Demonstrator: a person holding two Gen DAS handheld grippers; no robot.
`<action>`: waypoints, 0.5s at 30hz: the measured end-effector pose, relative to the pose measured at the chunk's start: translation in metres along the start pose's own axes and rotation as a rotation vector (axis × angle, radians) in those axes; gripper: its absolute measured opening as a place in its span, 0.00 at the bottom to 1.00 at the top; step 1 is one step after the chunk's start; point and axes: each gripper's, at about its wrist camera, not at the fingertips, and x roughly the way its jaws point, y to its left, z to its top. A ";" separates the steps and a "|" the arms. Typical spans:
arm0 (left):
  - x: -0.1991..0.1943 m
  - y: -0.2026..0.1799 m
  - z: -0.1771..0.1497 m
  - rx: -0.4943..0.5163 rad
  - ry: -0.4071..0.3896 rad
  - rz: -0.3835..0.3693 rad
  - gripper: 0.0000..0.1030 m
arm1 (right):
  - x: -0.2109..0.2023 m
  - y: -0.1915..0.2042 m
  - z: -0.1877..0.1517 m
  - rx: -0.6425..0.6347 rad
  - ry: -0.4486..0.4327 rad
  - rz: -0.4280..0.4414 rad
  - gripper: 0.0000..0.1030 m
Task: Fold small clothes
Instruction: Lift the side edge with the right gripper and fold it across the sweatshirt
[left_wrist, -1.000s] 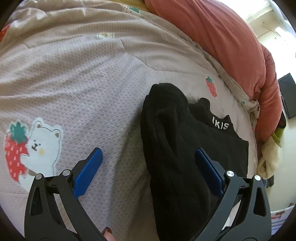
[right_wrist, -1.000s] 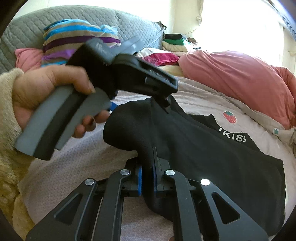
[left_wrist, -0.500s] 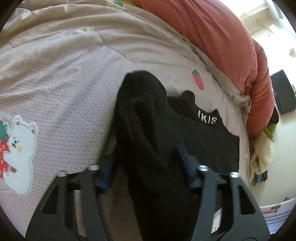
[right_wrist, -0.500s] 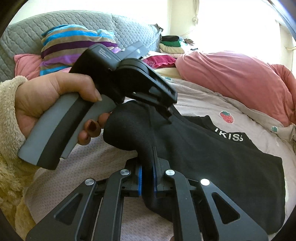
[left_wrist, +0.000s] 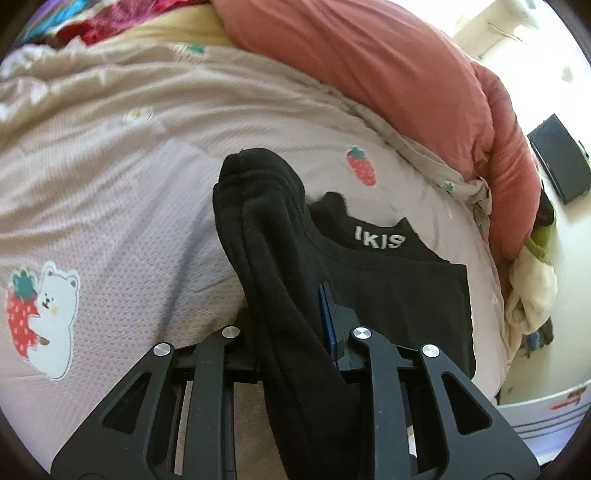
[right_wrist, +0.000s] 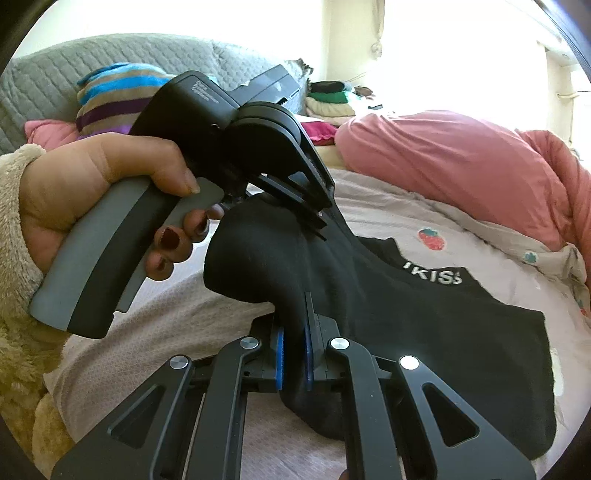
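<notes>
A bed with a strawberry-print quilt (left_wrist: 110, 192) bears a black garment (left_wrist: 406, 288) at centre and a pink duvet (left_wrist: 388, 74) at one o'clock.

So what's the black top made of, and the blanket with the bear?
The black top looks like soft matte knit cloth, probably cotton: it bunches in thick folds without shine. The blanket seems a light woven or quilted fabric, with a fine honeycomb texture and printed pictures.
</notes>
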 end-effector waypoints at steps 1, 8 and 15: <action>-0.004 -0.008 0.000 0.020 -0.009 0.006 0.15 | -0.003 -0.003 0.000 0.005 -0.004 -0.004 0.07; -0.016 -0.051 -0.001 0.098 -0.049 0.031 0.15 | -0.027 -0.024 -0.003 0.057 -0.039 -0.037 0.07; -0.022 -0.093 -0.007 0.158 -0.073 0.032 0.15 | -0.051 -0.051 -0.013 0.124 -0.067 -0.068 0.07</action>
